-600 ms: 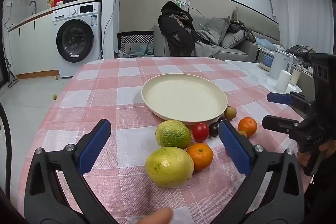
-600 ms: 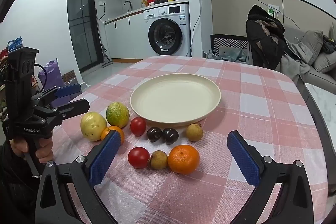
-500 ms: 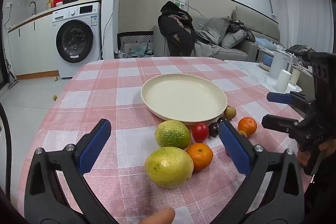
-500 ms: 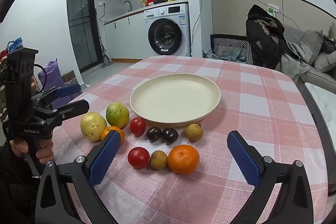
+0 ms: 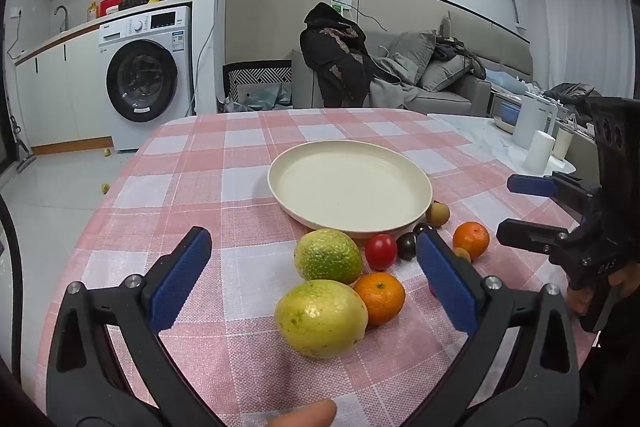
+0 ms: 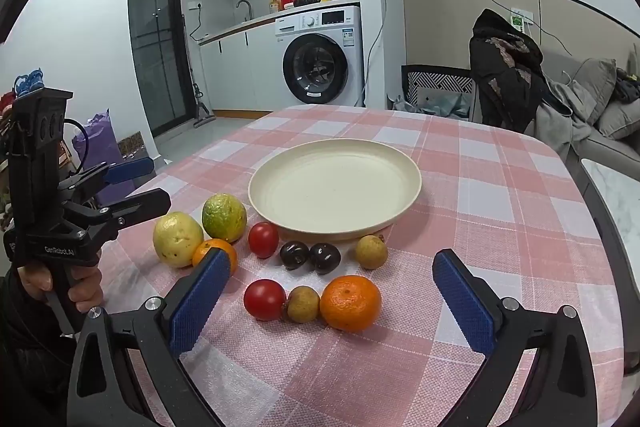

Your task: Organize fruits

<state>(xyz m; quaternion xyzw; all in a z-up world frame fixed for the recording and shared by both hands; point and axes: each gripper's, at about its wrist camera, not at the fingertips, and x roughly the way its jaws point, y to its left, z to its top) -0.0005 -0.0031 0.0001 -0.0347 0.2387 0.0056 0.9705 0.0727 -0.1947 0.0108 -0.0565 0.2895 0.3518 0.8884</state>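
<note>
Left wrist view. The cream plate (image 5: 350,187) sits on the pink checked tablecloth (image 5: 192,187) and serves as landmark. The left gripper (image 5: 312,275) has its blue pads spread wide, nothing between them touching either pad. Just in front of the plate lie a green citrus (image 5: 328,257), a yellow citrus (image 5: 320,317) and an orange mandarin (image 5: 380,297), the three bunched together. A red tomato (image 5: 380,249) and a dark plum (image 5: 407,245) lie at the plate's near rim; a second mandarin (image 5: 471,240) and a small brown fruit (image 5: 437,213) lie to the plate's right. The right gripper (image 5: 520,205), far right of the plate, is also spread open; faint lettering on its body is too blurred to read.

Right wrist view. The right gripper (image 6: 328,291) is open and empty. In front of the plate (image 6: 335,187) lie two dark plums (image 6: 310,257), a near tomato (image 6: 265,299), a small brown fruit (image 6: 303,303) and a mandarin (image 6: 350,303). Left of the plate the left gripper (image 6: 148,183) is held in a hand (image 6: 76,283); its body reads "GenRobot.AI". Beyond the plate stands a washing machine (image 6: 318,61), its label illegible.
</note>
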